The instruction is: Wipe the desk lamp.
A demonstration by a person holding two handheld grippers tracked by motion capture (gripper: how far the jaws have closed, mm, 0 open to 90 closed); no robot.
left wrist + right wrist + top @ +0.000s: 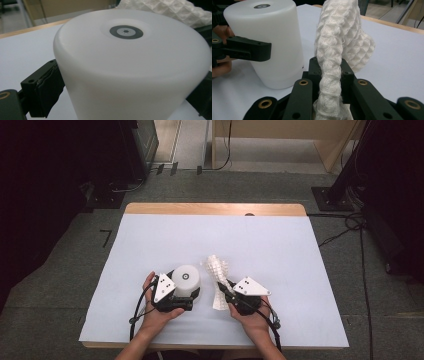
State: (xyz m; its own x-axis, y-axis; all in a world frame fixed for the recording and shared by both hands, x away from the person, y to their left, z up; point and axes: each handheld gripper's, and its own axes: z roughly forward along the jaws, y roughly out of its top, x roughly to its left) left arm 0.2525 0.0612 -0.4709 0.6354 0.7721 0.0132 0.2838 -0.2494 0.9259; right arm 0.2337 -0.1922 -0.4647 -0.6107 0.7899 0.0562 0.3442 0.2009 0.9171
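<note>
A white round-topped cylinder [186,279] with a small grey ring on its top stands on the white table sheet [150,245]. My left gripper [186,292] is shut on it, one black pad [48,85] pressed to each side of the cylinder [130,70]. A white waffle-textured cloth [218,275] lies just right of the cylinder, bunched into a rope. My right gripper [226,287] is shut on the cloth [332,57], which rises between its jaws. The cylinder [269,42] and the left gripper's jaw show at the left of the right gripper view.
The sheet covers a wooden table [215,209] with its far edge bare. Black stands [330,195] and cables [350,227] sit on the grey floor around it. A wooden bench [280,140] is at the back.
</note>
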